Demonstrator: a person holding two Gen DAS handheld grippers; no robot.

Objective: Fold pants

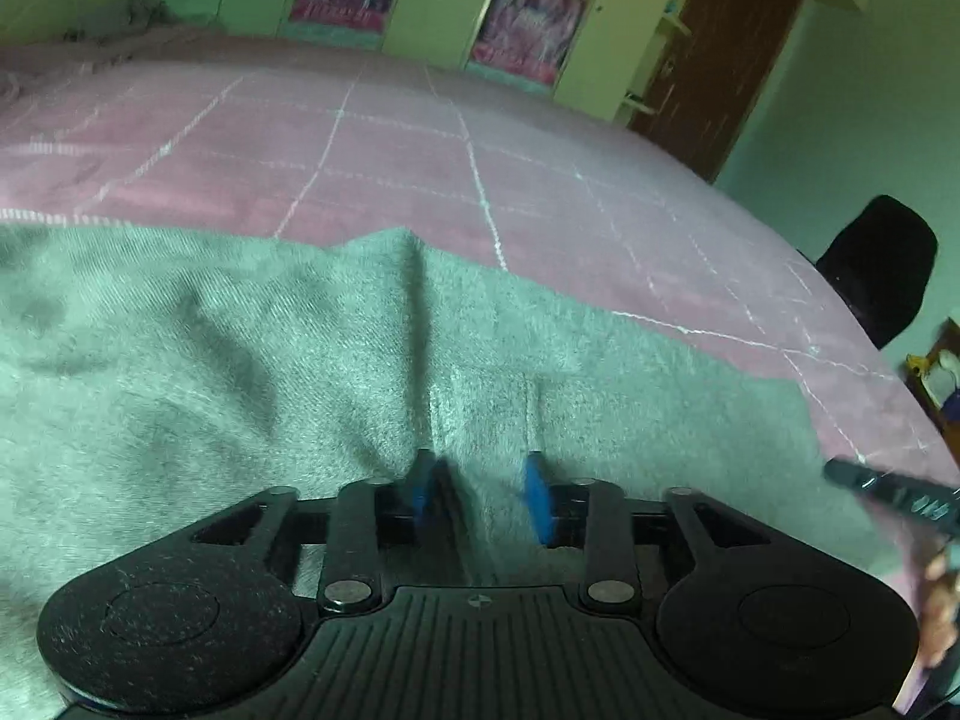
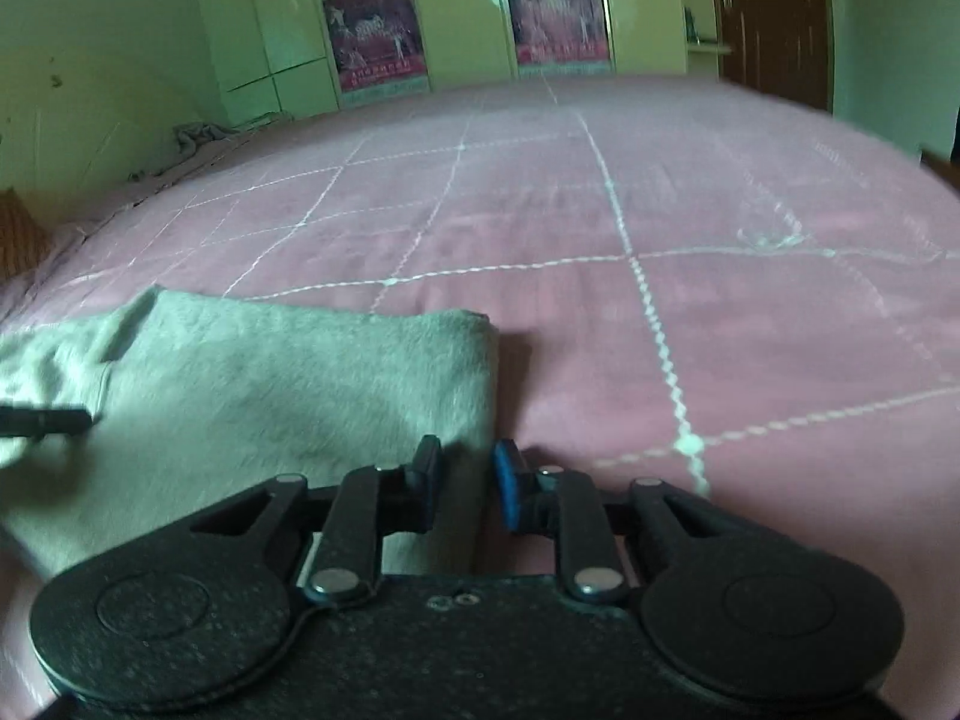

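Note:
Grey pants [image 1: 252, 360] lie on a pink quilted bed [image 1: 420, 138]. In the left wrist view my left gripper [image 1: 483, 492] hangs over the grey cloth with its blue pads apart; cloth lies between them but they do not pinch it. In the right wrist view the pants [image 2: 288, 378] show a folded right edge. My right gripper [image 2: 467, 480] sits at that edge, pads apart with the cloth's edge between them. The tip of the right gripper [image 1: 882, 486] shows at the right of the left wrist view, and the left gripper's tip [image 2: 48, 420] at the left of the right wrist view.
The bed [image 2: 720, 300] stretches away with white stitched lines. Wardrobes with pink posters [image 2: 372, 42] and a brown door [image 2: 774, 18] stand behind it. A black chair [image 1: 876, 264] stands by the bed's right side. Crumpled cloth [image 2: 198, 135] lies at the far left corner.

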